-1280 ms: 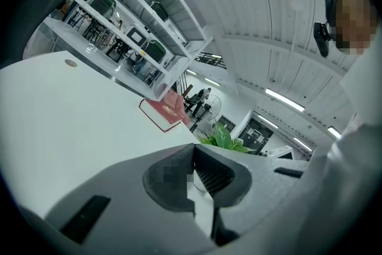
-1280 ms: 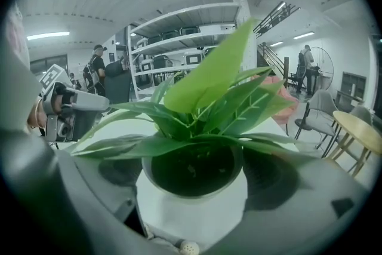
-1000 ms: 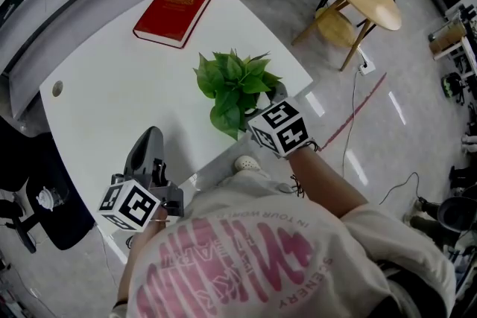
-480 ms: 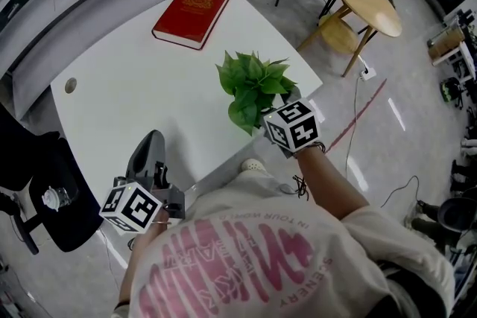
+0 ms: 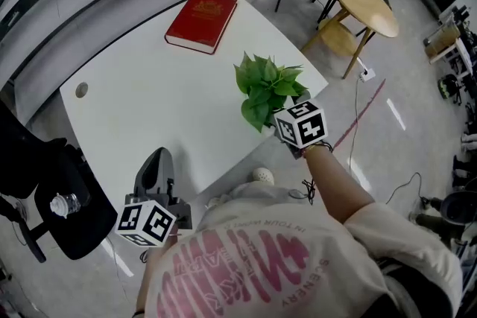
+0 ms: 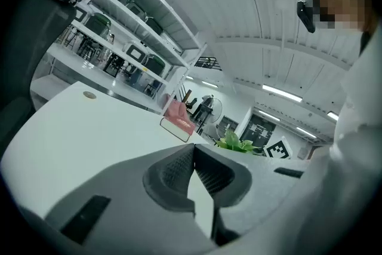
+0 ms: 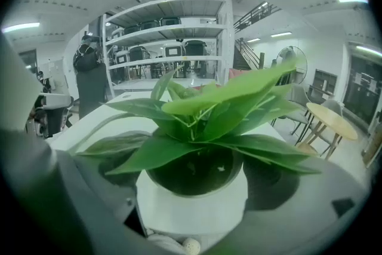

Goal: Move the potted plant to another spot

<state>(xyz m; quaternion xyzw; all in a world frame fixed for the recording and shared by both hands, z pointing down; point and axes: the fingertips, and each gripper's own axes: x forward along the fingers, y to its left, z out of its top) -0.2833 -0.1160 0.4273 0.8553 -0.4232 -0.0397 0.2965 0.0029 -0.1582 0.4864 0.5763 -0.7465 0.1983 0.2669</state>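
Right gripper view alone: potted plant [image 7: 192,203] inside right claw [image 7: 194,181].

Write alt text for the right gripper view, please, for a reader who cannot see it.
The right gripper holds a leafy potted plant in a white pot between its jaws. Behind are a white table, metal shelving and a round wooden table.

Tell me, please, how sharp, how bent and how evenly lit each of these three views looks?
Head view: sharp, evenly lit, the table edges bowed, glare streaks on the floor. Left gripper view: strong fisheye, dark corners, the shelves curved. Right gripper view: the potted plant close and blurred, shelves behind crisper, dark rim.
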